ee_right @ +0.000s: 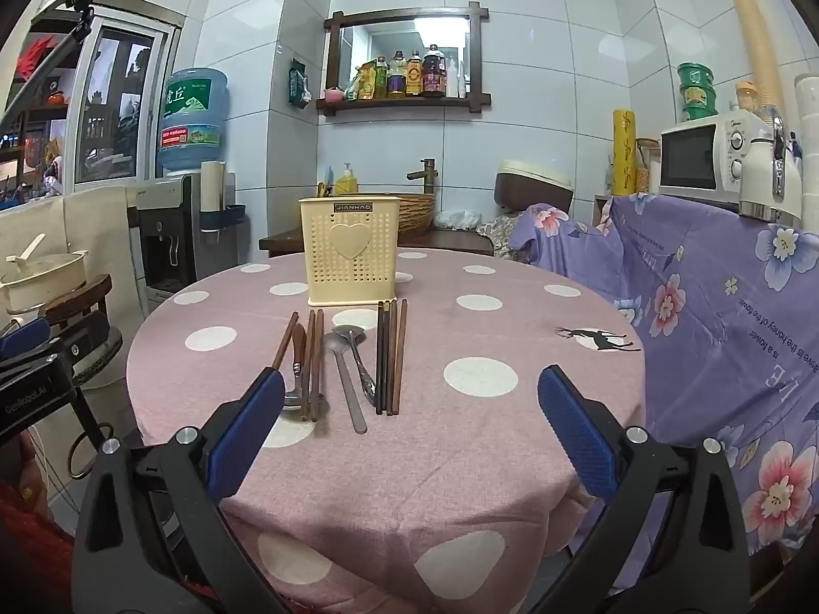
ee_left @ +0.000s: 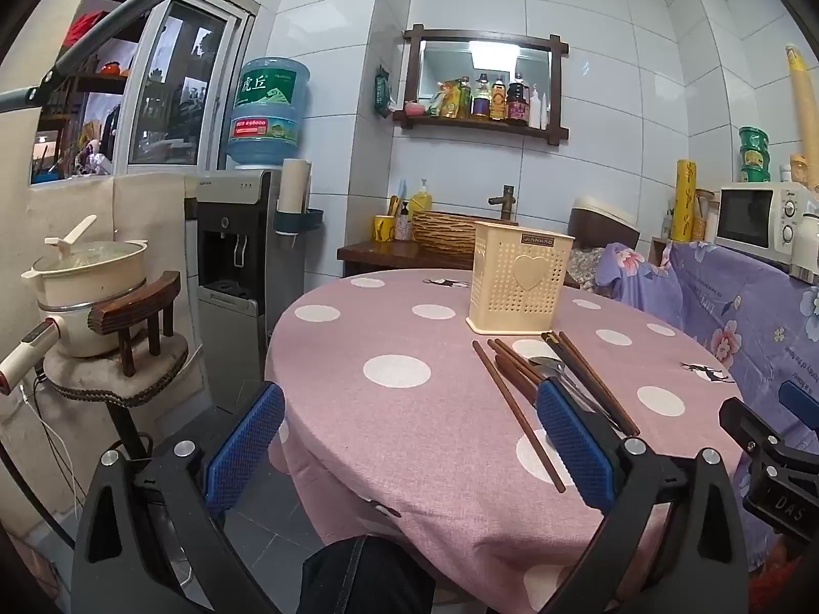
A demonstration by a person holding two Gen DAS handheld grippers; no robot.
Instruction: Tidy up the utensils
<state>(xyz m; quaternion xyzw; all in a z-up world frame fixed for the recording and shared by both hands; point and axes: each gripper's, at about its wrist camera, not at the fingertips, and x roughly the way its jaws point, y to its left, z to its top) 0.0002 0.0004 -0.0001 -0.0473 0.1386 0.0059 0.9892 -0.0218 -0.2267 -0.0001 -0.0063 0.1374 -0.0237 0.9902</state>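
A cream perforated utensil holder (ee_right: 350,250) with a heart stands upright on the round pink dotted table (ee_right: 460,460); it also shows in the left wrist view (ee_left: 519,284). In front of it lie brown chopsticks (ee_right: 391,358), more chopsticks (ee_right: 313,363), two metal spoons (ee_right: 348,373) and a wooden-handled spoon (ee_right: 297,358). The chopsticks (ee_left: 517,409) and spoons (ee_left: 555,371) show in the left wrist view. My right gripper (ee_right: 412,394) is open and empty, above the table's near edge. My left gripper (ee_left: 409,409) is open and empty at the table's left side.
A water dispenser (ee_left: 235,256) stands left of the table. A cream pot (ee_left: 92,276) sits on a small wooden stool (ee_left: 138,322). A purple floral cloth (ee_right: 716,307) covers a counter at the right, with a microwave (ee_right: 701,158). A sink counter (ee_right: 435,235) stands behind the table.
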